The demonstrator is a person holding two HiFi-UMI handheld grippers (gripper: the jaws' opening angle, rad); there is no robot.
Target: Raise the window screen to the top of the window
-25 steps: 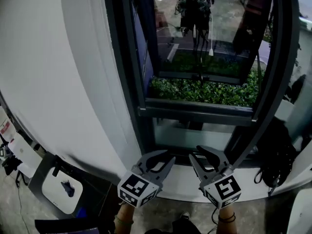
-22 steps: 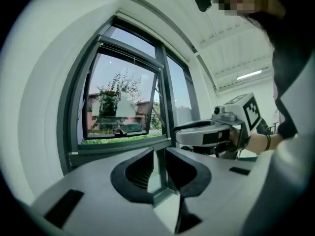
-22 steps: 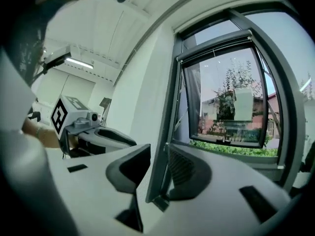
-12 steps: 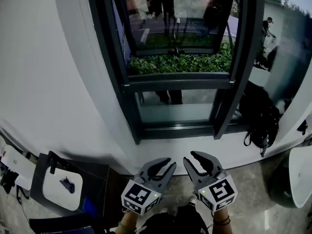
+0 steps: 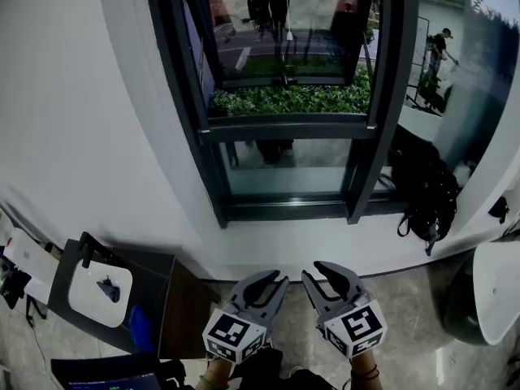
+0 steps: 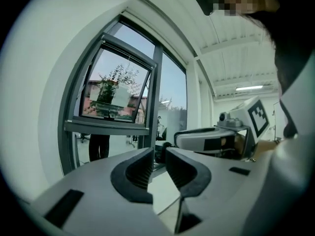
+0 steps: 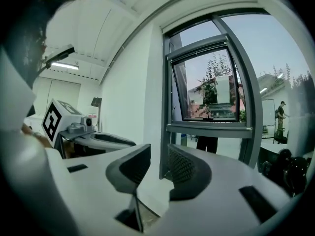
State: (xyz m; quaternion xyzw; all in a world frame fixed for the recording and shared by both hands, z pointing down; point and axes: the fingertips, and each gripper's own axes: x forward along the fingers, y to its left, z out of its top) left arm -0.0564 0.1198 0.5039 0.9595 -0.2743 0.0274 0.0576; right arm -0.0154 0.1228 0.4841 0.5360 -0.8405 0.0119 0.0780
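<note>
White wall [image 5: 81, 136] | window [image 5: 288, 127] upright, tall | left tool [image 5: 279, 279], right tool [image 5: 313, 270] parted, empty

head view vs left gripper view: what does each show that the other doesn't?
Head view only: the floor, a dark stand carrying a white device at lower left, and the left tool from above with its marker cube. Left gripper view only: the ceiling with a strip light, and a look along the left tool's jaws, which stand apart with nothing between. Both: the dark-framed window and the right tool.

Dark-grey window frame [image 5: 284, 127] — white wall [image 5: 81, 136]
</note>
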